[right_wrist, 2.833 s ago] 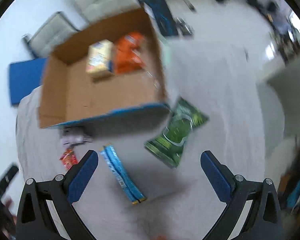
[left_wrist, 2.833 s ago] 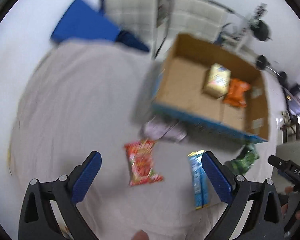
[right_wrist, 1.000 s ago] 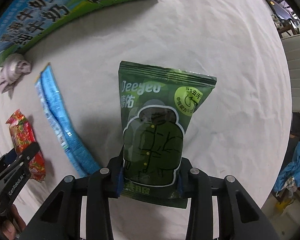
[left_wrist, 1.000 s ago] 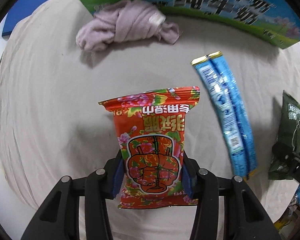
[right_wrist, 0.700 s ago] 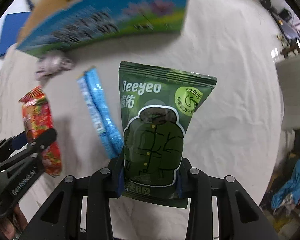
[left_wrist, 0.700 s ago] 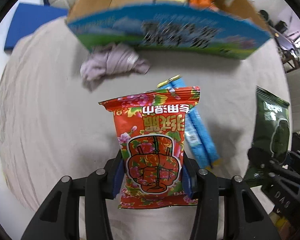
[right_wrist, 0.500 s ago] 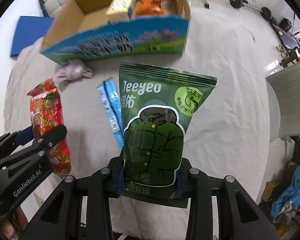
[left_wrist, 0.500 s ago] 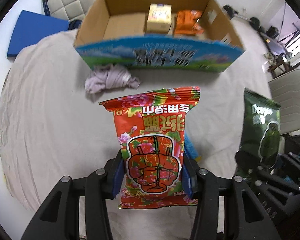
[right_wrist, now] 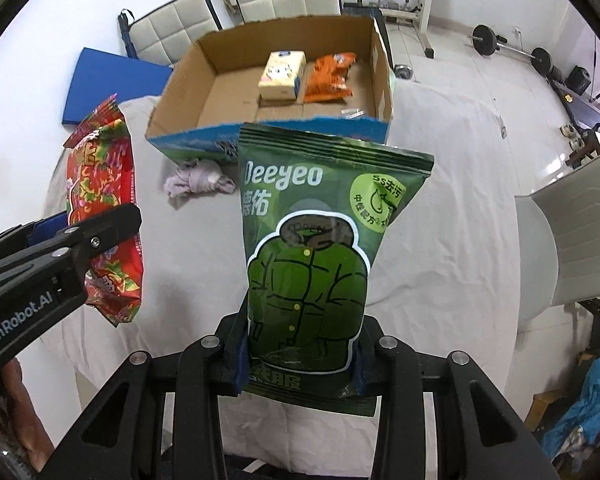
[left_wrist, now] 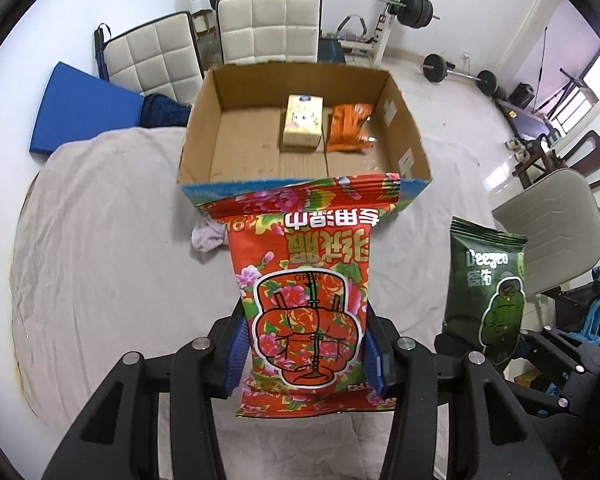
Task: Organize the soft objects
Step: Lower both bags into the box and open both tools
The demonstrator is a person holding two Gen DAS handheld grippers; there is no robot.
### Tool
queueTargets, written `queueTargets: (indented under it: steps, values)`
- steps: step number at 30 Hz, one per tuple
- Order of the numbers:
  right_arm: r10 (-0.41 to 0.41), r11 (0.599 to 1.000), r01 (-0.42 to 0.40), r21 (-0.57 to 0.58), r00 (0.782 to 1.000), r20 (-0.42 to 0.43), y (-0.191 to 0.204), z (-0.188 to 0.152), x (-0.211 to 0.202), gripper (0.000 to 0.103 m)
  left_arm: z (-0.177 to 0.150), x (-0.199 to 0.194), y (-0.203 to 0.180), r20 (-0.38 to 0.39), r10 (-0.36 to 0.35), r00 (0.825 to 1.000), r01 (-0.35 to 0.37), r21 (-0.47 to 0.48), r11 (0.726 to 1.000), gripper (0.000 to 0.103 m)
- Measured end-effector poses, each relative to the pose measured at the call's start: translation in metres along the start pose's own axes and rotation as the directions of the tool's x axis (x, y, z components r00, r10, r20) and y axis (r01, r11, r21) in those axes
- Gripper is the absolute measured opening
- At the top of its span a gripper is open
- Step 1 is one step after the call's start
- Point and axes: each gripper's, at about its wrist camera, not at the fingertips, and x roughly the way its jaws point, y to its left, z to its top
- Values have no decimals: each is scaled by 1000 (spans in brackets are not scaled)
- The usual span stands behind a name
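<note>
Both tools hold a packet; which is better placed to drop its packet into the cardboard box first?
Left, narrowly: its red packet already reaches the cardboard box's near wall, facing the bare floor. The right's green packet sits slightly off-centre.

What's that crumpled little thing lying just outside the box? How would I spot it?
Find the big cardboard box on the sheet-covered table. On the sheet against its blue printed front wall lies a pale lilac cloth, bunched into a wad. Unlike the glossy red packet and green packet, it is plain, matte and unheld.

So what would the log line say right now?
left gripper: holds red packet | right gripper: holds green packet | cardboard box: ahead
</note>
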Motion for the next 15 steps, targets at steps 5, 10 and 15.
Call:
queueTargets:
  steps: [5,10,15]
  values:
    - [17,1000,-17,0,1000,22,5,11,-6,40,15,-6,2,24,-21,999,21,-11,1000,44]
    - [49,999,-49,14,998,34,1,42,-8,40,44,-4,3,24,-48,999,48,5,999,45]
    - [43,999,-44,7,997,62,-5,98,-6,40,96,2,12,62,-34,997,34,8,999,45]
